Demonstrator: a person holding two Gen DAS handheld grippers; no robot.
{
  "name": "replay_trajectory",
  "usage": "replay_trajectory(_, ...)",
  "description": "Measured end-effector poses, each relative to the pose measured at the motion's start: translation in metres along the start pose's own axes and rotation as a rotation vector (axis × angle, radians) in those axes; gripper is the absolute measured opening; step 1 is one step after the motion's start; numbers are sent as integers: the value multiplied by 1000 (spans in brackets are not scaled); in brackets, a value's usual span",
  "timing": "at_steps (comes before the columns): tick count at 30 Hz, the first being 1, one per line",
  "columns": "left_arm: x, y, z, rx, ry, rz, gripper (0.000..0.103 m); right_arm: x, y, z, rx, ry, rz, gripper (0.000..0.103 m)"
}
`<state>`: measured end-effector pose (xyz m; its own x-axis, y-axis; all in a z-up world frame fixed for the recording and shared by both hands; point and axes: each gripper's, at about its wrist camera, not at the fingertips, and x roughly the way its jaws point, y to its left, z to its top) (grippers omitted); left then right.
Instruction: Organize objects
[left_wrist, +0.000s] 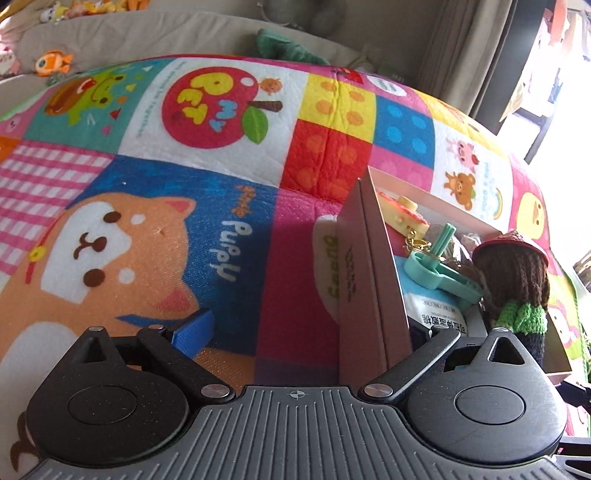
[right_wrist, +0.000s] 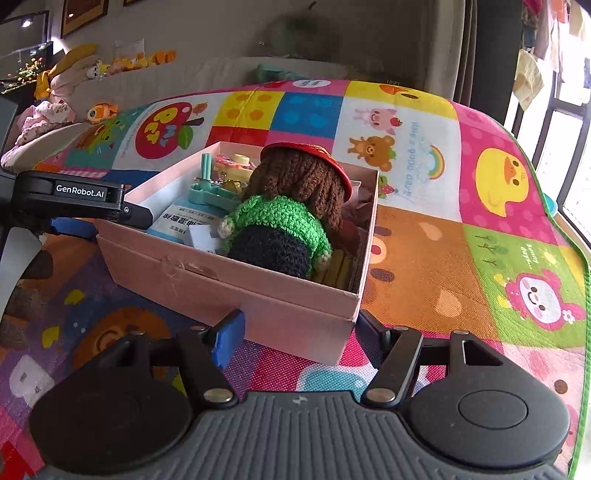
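Both pairs of jaws stand apart; the left gripper (left_wrist: 306, 332) is spread wide, one blue pad out over the mat and the other finger reaching over the wall of the pink cardboard box (right_wrist: 236, 284), so that wall stands between its fingers with no pad pressing on it; the right gripper (right_wrist: 299, 332) straddles the box's near corner, its blue left pad (right_wrist: 227, 341) just beside the front wall, the right finger tucked behind the corner where I cannot tell whether it touches.

Inside the box a crocheted doll with brown yarn hair, a red hat and a green jumper (right_wrist: 291, 210) lies tilted against the right side, filling much of the opening; beside it sit a teal plastic gadget (right_wrist: 208, 188), a pale blue packet with printed text (right_wrist: 181, 218) and a yellow keyring charm (left_wrist: 402, 214).

The box rests on a bright patchwork cartoon play mat (left_wrist: 184, 221); beyond the mat a beige sofa (right_wrist: 207, 74) carries a row of small plush toys (right_wrist: 122, 62).
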<state>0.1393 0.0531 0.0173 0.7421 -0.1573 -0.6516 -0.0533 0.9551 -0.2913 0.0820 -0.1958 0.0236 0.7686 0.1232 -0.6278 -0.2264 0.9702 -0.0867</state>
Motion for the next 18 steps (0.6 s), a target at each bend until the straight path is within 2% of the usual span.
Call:
replay_trajectory(4, -19, 0, -8, 6, -34, -40, 94, -4, 1, -1, 22, 6, -44, 66)
replay_trajectory(6, -43, -1, -18, 17, -85, -57, 92, -13, -1, -5, 64, 10, -70, 74)
replay_trajectory(9, -85, -9, -39, 112, -165, -52, 92, -34, 3, -21, 144, 11, -51, 90)
replay_trajectory(11, -105, -16, -61, 174, -153, -52, 92, -46, 9, -34, 162, 36, -47, 95)
replay_trajectory(12, -110, -19, -72, 192, -133, -54, 92, -51, 13, -41, 166, 47, -48, 100)
replay_trajectory(14, -114, -27, -99, 235, -69, -49, 92, -60, 22, -56, 173, 61, -51, 103)
replay_trajectory(16, -110, -34, -119, 267, -30, -10, 92, -62, 31, -67, 163, 96, -41, 103)
replay_trajectory(17, -107, -38, -129, 295, -32, 19, 92, -60, 35, -71, 155, 116, -40, 103)
replay_trajectory(18, -105, -43, -134, 331, -48, 56, 92, -60, 38, -76, 151, 96, -51, 103)
